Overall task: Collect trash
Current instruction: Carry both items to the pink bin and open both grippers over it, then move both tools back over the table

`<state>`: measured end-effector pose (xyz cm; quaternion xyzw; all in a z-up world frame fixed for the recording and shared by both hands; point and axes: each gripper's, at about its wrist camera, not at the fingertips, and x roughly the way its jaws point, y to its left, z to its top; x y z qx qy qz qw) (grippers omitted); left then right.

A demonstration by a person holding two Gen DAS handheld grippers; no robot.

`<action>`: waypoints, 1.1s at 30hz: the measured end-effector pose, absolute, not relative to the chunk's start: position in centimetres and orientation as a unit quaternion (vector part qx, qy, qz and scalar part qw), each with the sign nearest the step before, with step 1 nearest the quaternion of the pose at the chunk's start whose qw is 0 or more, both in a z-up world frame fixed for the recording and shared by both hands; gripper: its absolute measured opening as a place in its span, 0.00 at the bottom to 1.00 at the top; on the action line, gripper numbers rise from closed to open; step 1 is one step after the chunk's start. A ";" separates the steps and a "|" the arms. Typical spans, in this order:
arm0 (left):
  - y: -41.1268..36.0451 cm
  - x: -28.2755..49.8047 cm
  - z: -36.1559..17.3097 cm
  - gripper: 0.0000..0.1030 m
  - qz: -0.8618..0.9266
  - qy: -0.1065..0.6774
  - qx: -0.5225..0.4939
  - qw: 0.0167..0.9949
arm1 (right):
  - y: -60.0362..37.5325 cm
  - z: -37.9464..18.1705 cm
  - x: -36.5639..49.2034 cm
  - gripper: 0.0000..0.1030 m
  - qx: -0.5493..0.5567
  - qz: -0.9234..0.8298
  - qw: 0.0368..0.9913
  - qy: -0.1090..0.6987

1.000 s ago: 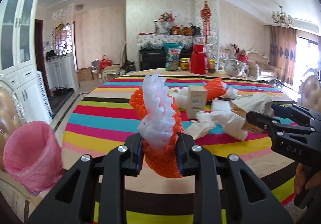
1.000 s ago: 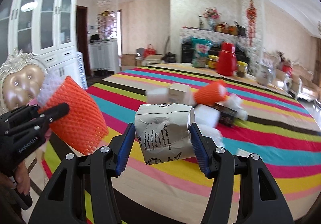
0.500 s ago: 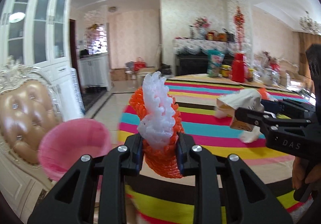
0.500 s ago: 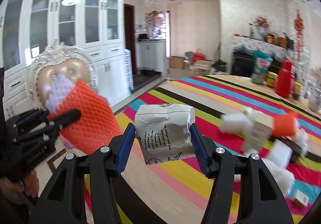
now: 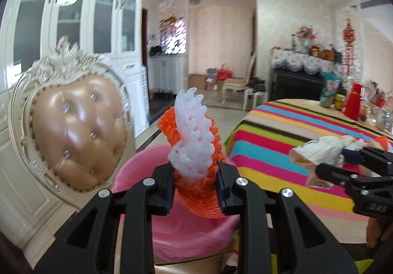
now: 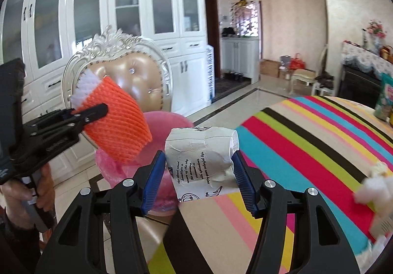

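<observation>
My left gripper (image 5: 195, 185) is shut on an orange foam net (image 5: 196, 190) with a white foam net (image 5: 192, 136) stuffed inside it. It hangs just above the pink-lined bin (image 5: 137, 173). From the right wrist the same orange foam net (image 6: 118, 124) shows at the left, over the pink bin (image 6: 169, 119). My right gripper (image 6: 199, 168) is shut on a crumpled printed paper bag (image 6: 201, 161), held right of the bin above the table's edge. In the left wrist view that paper bag (image 5: 316, 153) sits in the right gripper (image 5: 326, 163) at the right.
An ornate cream chair (image 5: 71, 131) stands behind the bin. The table with a striped cloth (image 6: 307, 141) fills the right side, with more trash (image 6: 375, 185) at its far right. White cabinets (image 6: 98, 16) line the wall. A hand (image 6: 27, 195) holds the left gripper's grip.
Both grippers have swung left from over the table to the pink bin beside the chair, each keeping its load. The bin has moved from the left edge to under the left gripper.
</observation>
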<state>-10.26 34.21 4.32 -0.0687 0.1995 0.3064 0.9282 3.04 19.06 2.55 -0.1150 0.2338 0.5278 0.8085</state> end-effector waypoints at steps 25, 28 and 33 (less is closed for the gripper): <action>38.3 -15.1 -1.2 0.95 0.428 0.194 -0.091 0.878 | 24.4 0.9 2.9 0.84 -0.136 0.572 0.776 0.226; 35.2 -14.4 -0.9 0.95 0.406 0.191 -0.066 0.891 | 20.6 1.0 2.9 0.84 -0.137 0.555 0.789 0.225; 30.5 -11.8 -0.6 0.95 0.344 0.191 -0.038 0.919 | 13.7 1.0 3.8 0.84 -0.129 0.512 0.818 0.228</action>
